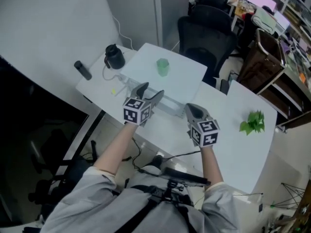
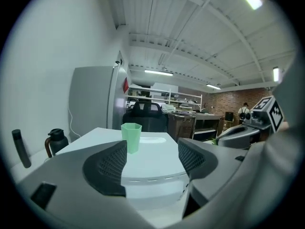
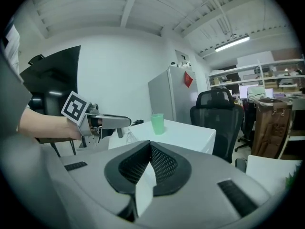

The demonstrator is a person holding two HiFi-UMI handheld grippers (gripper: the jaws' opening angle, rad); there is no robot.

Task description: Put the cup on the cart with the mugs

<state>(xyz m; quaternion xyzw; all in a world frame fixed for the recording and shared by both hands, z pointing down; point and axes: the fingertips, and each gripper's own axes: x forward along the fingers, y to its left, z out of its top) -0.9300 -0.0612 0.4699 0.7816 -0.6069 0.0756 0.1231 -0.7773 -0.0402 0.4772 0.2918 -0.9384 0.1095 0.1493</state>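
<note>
1. Head view, looking down on a white table (image 1: 233, 149) that fills the frame below both forearms.
2. Beyond its far edge, a black office chair (image 1: 206, 33).
3. On the table's far side, a white square surface (image 1: 187, 74), bare apart from the cup.
4. Left gripper (image 1: 149, 92), jaws spread wide and gripping nothing, pointed at the square surface; in the left gripper view (image 2: 152, 149), only white top between the pads.
5. Right gripper (image 1: 194, 109), just beside the left one, jaws closed tip to tip on nothing (image 3: 150, 147).
6. Black jug (image 1: 114, 57) near the table's far left corner.
7. Green plant (image 1: 252, 122) lying to the right.
8. Green cup (image 1: 163, 67), upright on the square surface, well apart from both grippers.
9. Black cylinder (image 1: 82, 70) at the left edge.
</note>
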